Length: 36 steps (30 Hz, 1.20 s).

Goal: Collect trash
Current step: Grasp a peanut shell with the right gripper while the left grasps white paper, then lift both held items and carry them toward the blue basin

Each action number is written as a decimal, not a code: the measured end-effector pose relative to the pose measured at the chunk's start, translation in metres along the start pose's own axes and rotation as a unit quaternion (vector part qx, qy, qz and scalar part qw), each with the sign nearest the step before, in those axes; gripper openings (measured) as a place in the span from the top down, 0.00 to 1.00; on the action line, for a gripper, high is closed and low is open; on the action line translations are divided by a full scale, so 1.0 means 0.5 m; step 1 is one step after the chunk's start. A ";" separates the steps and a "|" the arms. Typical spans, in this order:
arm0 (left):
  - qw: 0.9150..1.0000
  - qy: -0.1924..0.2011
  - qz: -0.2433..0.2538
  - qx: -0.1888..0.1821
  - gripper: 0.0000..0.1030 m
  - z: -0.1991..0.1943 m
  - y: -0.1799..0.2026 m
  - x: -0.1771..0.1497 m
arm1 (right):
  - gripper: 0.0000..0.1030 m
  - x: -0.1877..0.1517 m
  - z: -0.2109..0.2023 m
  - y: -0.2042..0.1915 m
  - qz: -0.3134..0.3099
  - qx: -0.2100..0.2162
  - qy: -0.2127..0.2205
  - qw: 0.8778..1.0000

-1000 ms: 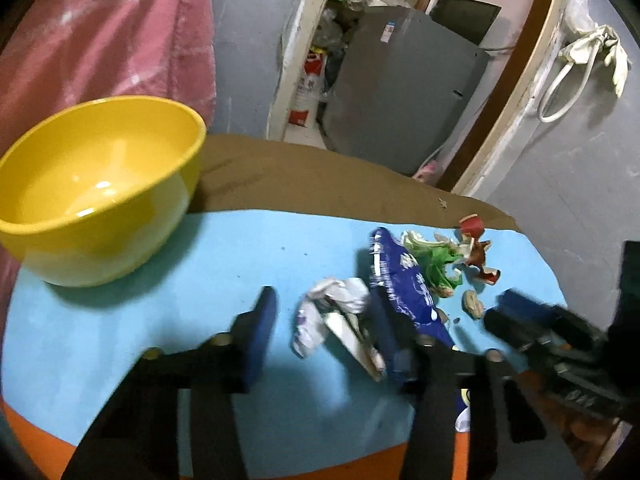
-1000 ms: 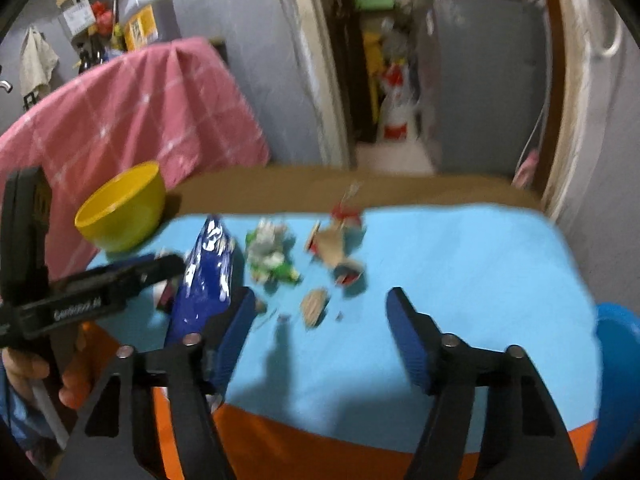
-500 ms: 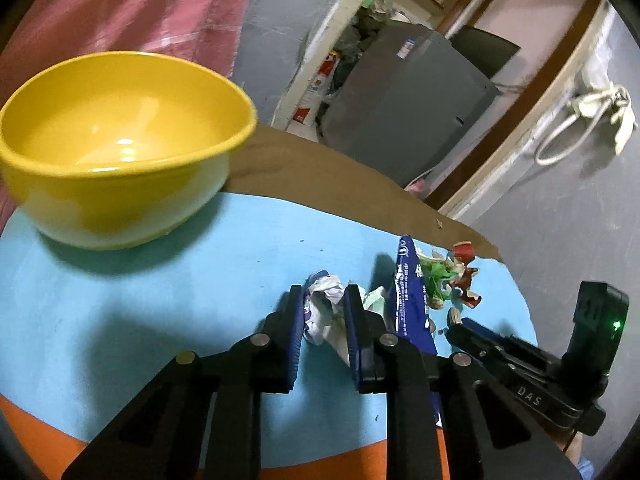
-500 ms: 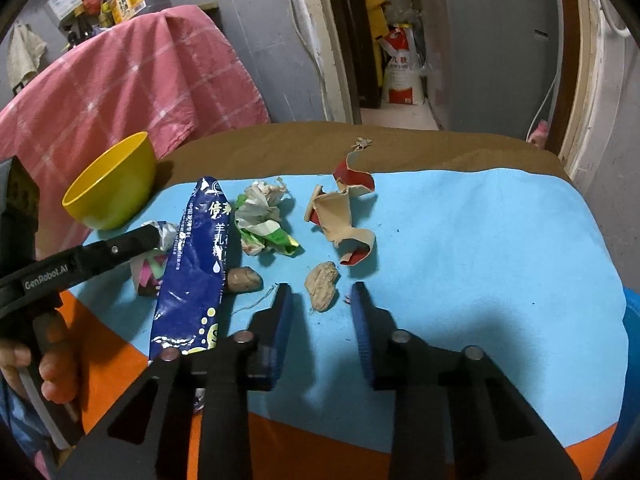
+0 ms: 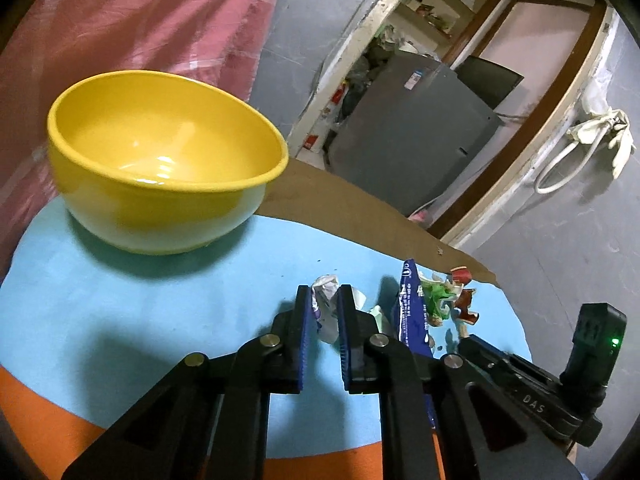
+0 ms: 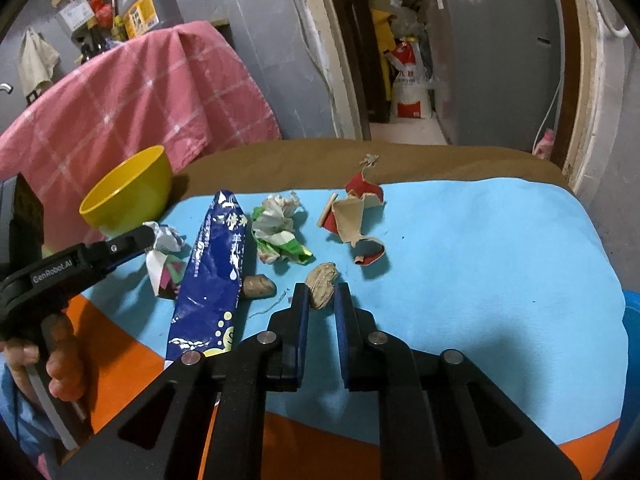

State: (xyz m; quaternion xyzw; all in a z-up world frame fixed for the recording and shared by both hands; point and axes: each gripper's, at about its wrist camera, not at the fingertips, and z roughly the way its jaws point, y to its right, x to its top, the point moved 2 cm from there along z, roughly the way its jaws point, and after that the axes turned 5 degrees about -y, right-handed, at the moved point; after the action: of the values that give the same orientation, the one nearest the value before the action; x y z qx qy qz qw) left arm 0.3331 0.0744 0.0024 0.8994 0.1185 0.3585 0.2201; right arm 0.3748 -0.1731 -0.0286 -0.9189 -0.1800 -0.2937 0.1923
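Between the blue pads of my left gripper [image 5: 325, 300] sits a crumpled white wrapper [image 5: 329, 284]; the jaws are closing and the pads press on it. In the right wrist view that left gripper [image 6: 146, 236] holds the wrapper [image 6: 164, 256] just off the blue mat. My right gripper [image 6: 322, 296] is shut on a tan peanut shell [image 6: 320, 282] lying on the mat. A long blue foil wrapper [image 6: 216, 272], a green-white wrapper [image 6: 280, 232], torn red-and-tan paper [image 6: 352, 220] and a second nut [image 6: 260, 286] lie between the grippers. The yellow bowl [image 5: 160, 216] stands empty at the far left.
A pink checked cloth [image 6: 140, 100] hangs behind the bowl. Beyond the blue mat [image 6: 480, 260] is the table's brown edge [image 6: 400, 156]. A blue bin's rim [image 6: 631, 320] shows at the right. A person's hand [image 6: 60, 360] grips the left handle. A grey fridge [image 6: 492, 60] stands behind.
Both grippers went from wide open to closed. The left one moved up to the crumpled wrapper and clamped it; the right one stayed put and closed on the peanut shell.
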 end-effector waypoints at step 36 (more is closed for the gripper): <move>0.959 0.120 0.226 -0.126 0.91 -0.069 0.509 -0.120 | 0.89 -0.114 -0.417 0.104 0.024 -0.162 0.412 0.896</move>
State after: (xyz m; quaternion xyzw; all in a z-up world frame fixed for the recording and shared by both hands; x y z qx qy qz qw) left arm 0.2803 -0.1598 0.1112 0.8184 -0.1082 0.5160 0.2288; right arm 0.2565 -0.3260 0.0808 -0.7384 -0.0122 -0.6661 0.1048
